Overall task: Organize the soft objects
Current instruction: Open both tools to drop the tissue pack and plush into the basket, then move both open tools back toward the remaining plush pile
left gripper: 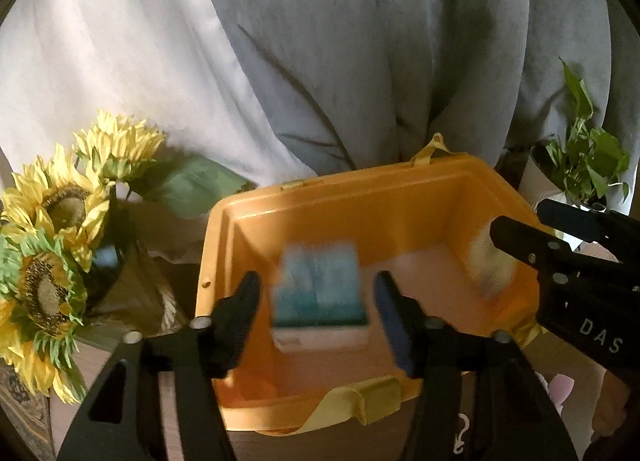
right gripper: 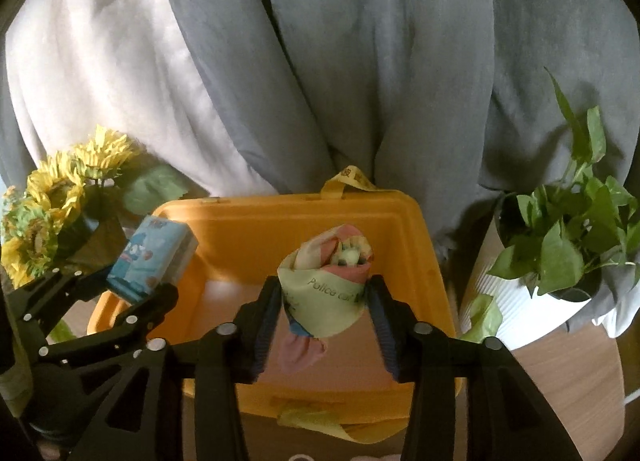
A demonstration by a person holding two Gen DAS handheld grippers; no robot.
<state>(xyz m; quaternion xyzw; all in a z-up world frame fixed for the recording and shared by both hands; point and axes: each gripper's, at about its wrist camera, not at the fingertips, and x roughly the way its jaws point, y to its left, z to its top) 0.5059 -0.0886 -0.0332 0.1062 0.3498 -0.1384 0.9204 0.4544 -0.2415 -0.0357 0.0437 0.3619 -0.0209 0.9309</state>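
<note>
An open orange bin [left gripper: 224, 245] [right gripper: 424, 245] stands in front of both grippers. My left gripper [left gripper: 316, 301] is open above the bin; a blue tissue pack [left gripper: 318, 289], blurred, is between and beyond its fingers, apart from them, over the bin's inside. In the right wrist view the same pack [right gripper: 154, 257] shows at the left gripper's tips [right gripper: 132, 293]. My right gripper [right gripper: 324, 301] is shut on a rolled printed cloth [right gripper: 320, 293], pale green and pink, held over the bin. The right gripper also shows in the left wrist view [left gripper: 516, 237].
Artificial sunflowers [left gripper: 52, 245] [right gripper: 44, 229] stand left of the bin. A potted green plant in a white pot [right gripper: 560, 261] [left gripper: 580, 169] stands to the right. Grey and white curtains [left gripper: 320, 61] hang behind. A yellow strap [left gripper: 360, 397] lies over the bin's near rim.
</note>
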